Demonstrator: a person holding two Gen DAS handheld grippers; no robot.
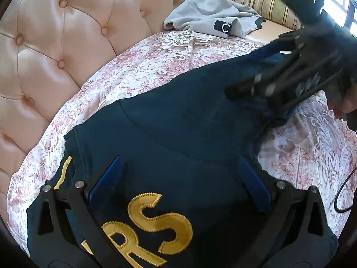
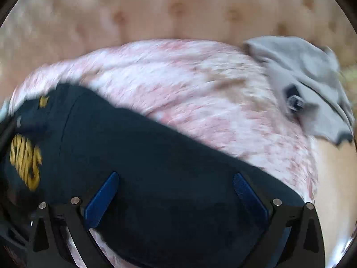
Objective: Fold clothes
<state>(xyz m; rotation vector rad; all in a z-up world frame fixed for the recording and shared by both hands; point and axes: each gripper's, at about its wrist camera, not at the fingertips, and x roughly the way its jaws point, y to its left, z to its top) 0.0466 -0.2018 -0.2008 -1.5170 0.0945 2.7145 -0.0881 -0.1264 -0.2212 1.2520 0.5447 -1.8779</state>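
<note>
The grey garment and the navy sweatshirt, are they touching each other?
Apart. The left wrist view shows the grey garment by the headboard, with a band of bare floral bedspread between it and the navy sweatshirt.

A pink-and-white floral bedspread (image 1: 156, 67) carries two garments — a navy sweatshirt (image 1: 178, 120) spread near its middle, and a crumpled grey garment (image 1: 207, 15) beyond the sweatshirt, at the tufted headboard (image 1: 67, 44).

Navy sweatshirt (image 1: 178, 120), gold letters (image 1: 145, 227); pink floral bedspread (image 1: 138, 67)

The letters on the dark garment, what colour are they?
Gold letters on the navy garment, clearest in the left wrist view.
</note>
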